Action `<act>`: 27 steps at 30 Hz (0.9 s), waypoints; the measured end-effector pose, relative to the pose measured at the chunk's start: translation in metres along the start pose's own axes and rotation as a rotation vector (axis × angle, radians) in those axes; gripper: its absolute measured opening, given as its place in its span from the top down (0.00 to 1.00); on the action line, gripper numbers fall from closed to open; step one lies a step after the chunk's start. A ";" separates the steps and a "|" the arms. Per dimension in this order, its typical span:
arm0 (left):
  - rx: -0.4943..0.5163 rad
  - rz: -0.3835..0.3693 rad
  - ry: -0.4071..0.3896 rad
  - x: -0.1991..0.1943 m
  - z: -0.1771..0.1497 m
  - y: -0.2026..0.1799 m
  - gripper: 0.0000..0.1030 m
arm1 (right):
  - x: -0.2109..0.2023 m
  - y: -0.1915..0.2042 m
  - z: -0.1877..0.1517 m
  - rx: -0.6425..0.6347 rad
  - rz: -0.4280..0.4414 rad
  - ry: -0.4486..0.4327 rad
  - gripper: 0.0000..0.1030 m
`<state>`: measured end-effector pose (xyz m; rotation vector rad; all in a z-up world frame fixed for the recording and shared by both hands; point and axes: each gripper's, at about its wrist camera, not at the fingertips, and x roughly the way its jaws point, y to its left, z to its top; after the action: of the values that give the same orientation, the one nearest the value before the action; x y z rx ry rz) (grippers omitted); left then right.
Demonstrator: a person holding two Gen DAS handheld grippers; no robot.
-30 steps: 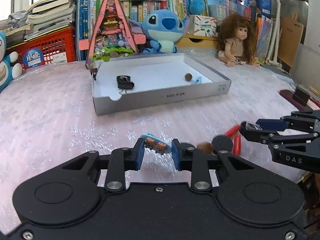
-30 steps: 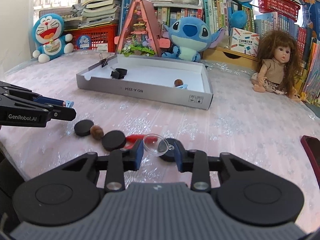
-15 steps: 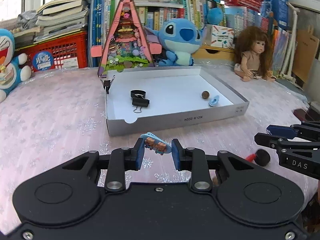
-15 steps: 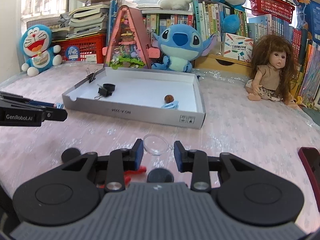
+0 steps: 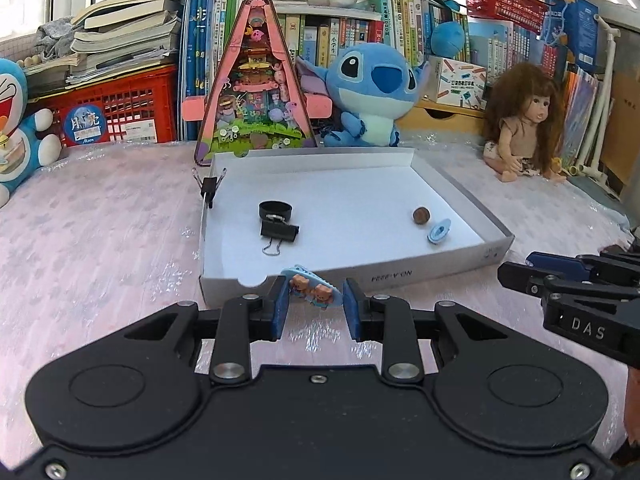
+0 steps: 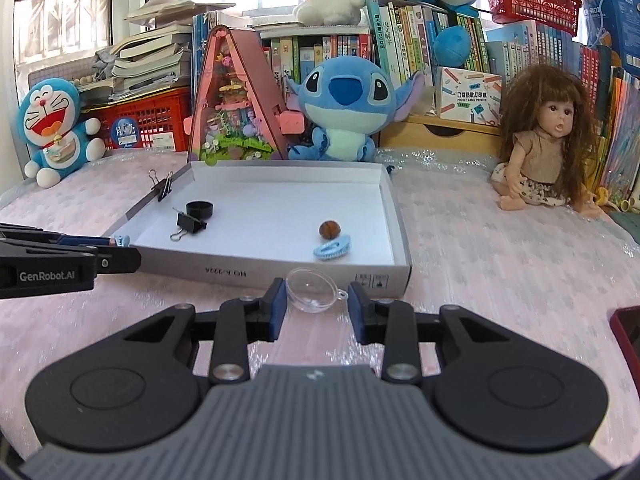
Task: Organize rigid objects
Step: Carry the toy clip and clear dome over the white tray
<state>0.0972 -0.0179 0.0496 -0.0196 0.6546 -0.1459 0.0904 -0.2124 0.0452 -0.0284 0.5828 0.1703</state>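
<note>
A small blue hair clip with two little bear figures (image 5: pixel 311 290) is pinched between the blue pads of the left gripper (image 5: pixel 312 307), lifted clear of the table just in front of the near wall of a shallow white cardboard tray (image 5: pixel 420 274). The right gripper (image 6: pixel 317 307) is closed on a clear plastic half-dome (image 6: pixel 311 290) (it has a tiny loop on one side), also raised just short of the tray's front wall.

Inside the tray lie a black round cap (image 5: pixel 275 210) with a black binder clip (image 5: pixel 279 232) touching its near side, and, toward the right, a brown ball (image 5: pixel 421 215) just beside a pale blue clip (image 5: pixel 439 232). Another binder clip (image 5: pixel 208 189) grips the tray's left wall near the back corner.

The tray sits on a table covered in pale pink cloth with a white flake pattern under shiny clear plastic (image 5: pixel 100 232). Along the back edge stand a pink triangular miniature house (image 5: pixel 256 92), a blue plush alien (image 5: pixel 372 92), a long-haired doll (image 5: pixel 524 128) seated to the right, and a blue cat plush (image 6: pixel 56 128) to the left. Behind them are a red crate (image 5: pixel 120 112) topped with stacked books, and shelves (image 6: pixel 420 40) crowded with upright books. Daylight comes through a window (image 6: pixel 60 16) at the upper left. A dark red flat object (image 6: pixel 626 332) shows at the right edge of the right wrist view.
</note>
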 end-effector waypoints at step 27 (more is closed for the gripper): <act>-0.059 0.063 0.065 0.069 0.043 0.008 0.74 | 0.050 0.008 0.037 -0.008 -0.007 0.006 0.63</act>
<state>0.1784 -0.0209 0.0419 -0.0514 0.7239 -0.0662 0.1501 -0.1942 0.0493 -0.0387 0.5885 0.1659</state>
